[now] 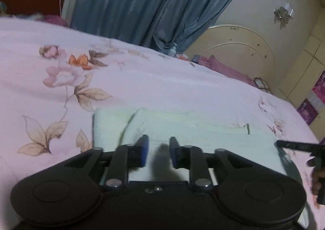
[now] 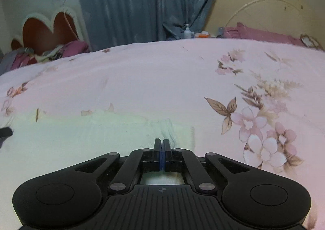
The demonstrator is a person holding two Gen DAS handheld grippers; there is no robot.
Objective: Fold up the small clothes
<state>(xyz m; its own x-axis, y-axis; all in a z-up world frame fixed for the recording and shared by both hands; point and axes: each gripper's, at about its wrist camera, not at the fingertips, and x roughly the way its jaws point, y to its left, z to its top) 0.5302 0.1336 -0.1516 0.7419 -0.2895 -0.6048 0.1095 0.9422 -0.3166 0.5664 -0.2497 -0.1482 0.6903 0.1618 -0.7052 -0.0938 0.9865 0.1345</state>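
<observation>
garment: a pale, whitish-green small cloth [image 1: 182,128] is laid flat on the bed, close under both claws; in the right wrist view it [image 2: 81,134] is spread from the left edge to just past the right claw's tips.
fold: a raised layer with a dark crease line is seen near the cloth's far left part in the left wrist view; the picture is blurred there, so the exact fold cannot be told.
left claw: the left claw [image 1: 158,151] is held over the cloth with its blue-padded fingers set apart, a clear gap between them; nothing is gripped, and its shadow is cast on the fabric.
right claw: the right claw [image 2: 162,146] is pressed together, blue pads meeting; whether a thin layer of cloth is pinched between them cannot be told. its fingers are seen at the right edge of the left wrist view, near the cloth's right end.
bed: a pink sheet [image 2: 142,79] printed with flowers and leaves is spread under the cloth.
background: a blue curtain [image 2: 142,2] and a cream headboard [image 2: 264,6] are seen beyond the bed.
</observation>
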